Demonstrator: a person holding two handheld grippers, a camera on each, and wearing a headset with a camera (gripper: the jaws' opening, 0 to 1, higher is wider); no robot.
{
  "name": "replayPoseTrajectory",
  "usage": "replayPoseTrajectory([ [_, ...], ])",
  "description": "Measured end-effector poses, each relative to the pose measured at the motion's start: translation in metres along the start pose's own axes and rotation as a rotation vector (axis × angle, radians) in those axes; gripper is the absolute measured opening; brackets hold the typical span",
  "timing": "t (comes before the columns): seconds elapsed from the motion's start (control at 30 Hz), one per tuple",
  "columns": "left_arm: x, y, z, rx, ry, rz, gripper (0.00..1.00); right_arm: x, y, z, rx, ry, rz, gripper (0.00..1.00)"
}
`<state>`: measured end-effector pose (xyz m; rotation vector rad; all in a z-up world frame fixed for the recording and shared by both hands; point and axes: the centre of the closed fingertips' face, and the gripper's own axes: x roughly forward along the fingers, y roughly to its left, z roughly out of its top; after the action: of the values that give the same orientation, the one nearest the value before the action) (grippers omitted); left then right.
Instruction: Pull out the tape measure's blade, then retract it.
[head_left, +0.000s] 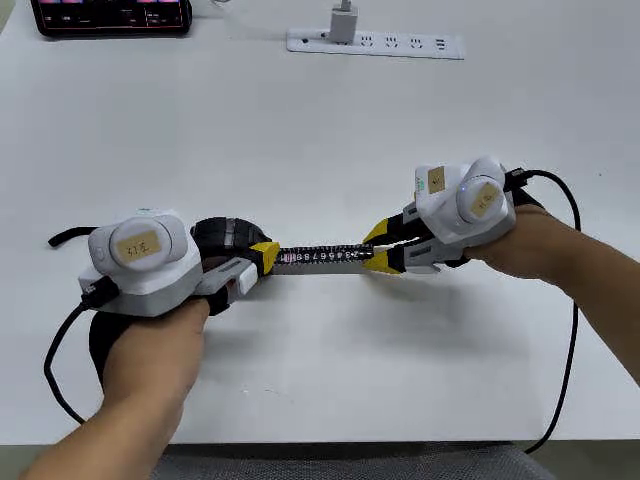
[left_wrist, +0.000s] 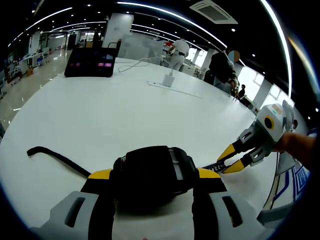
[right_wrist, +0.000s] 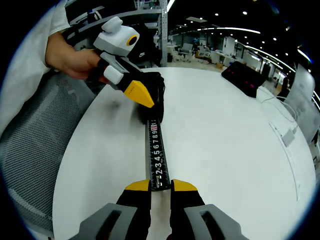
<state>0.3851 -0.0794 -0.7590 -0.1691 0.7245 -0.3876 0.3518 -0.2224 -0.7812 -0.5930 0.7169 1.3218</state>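
Note:
A black tape measure case (head_left: 225, 240) (left_wrist: 152, 172) (right_wrist: 154, 95) rests on the white table, clamped between the yellow-tipped jaws of my left gripper (head_left: 258, 262) (left_wrist: 155, 175). Its dark numbered blade (head_left: 320, 257) (right_wrist: 156, 157) runs out a short way to the right. My right gripper (head_left: 380, 250) (right_wrist: 160, 186) is shut on the blade's end. In the left gripper view the right gripper (left_wrist: 231, 160) comes in from the right. The case's black wrist strap (left_wrist: 52, 155) (head_left: 70, 237) trails to the left.
A white power strip (head_left: 375, 42) with a plug lies at the table's far edge, and a dark device with a lit screen (head_left: 110, 15) at the far left. Black cables (head_left: 570, 330) hang off both grippers. A grey mesh chair (right_wrist: 35, 145) stands near the front edge.

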Motion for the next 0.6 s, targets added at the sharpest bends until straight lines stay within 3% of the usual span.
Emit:
replayPoseTrajectory([
  [0.6, 0.0, 0.0, 0.0, -0.002, 0.001, -0.001, 0.58, 0.016, 0.001, 0.013, 0.008, -0.035, 0.006, 0.1],
])
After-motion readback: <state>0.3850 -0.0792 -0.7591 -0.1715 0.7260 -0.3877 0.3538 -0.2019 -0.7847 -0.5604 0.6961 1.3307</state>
